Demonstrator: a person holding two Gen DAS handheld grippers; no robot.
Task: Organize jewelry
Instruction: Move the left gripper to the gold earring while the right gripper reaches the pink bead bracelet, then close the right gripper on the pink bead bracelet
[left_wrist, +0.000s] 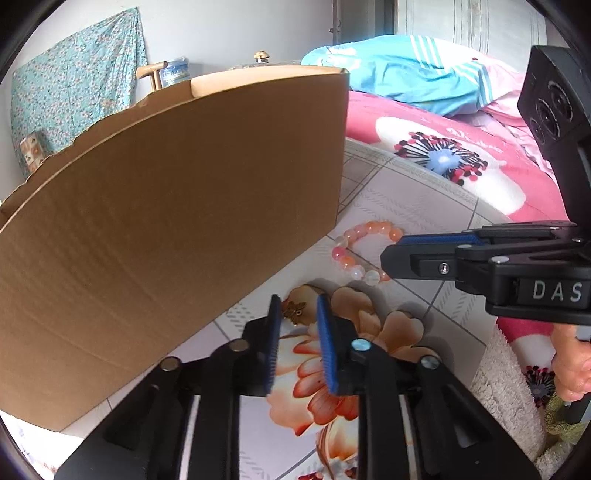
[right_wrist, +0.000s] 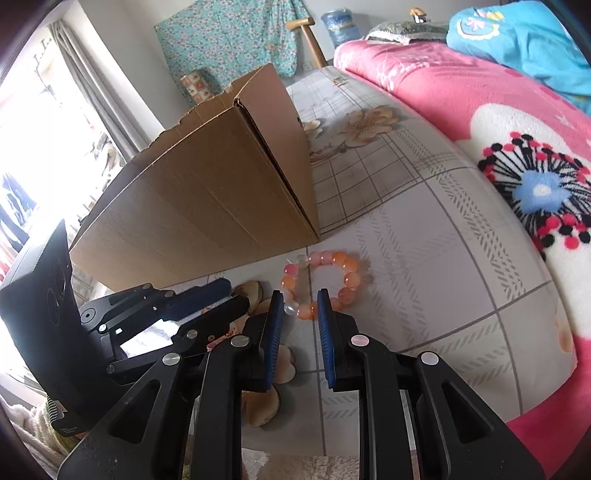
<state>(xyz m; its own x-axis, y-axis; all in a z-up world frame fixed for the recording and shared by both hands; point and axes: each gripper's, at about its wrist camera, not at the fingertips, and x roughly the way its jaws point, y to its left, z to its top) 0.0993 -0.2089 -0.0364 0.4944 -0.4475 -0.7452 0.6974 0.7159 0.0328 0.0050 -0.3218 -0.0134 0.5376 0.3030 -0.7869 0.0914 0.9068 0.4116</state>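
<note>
Cardboard box (right_wrist: 207, 192) walls the left; sheet (right_wrist: 424, 240) rightward lies open.

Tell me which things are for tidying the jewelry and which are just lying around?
For the job:
- pink and orange bead bracelet
- small gold brooch-like piece
- brown cardboard box
- left gripper
- right gripper

Just lying about:
- pink flowered fleece blanket
- blue pillow
- teal flowered cloth

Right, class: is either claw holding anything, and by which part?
Left claw: nothing gripped; a gold charm lies between its open pads. Right claw straddles the bracelet's near beads; whether it pinches them cannot be told.
</note>
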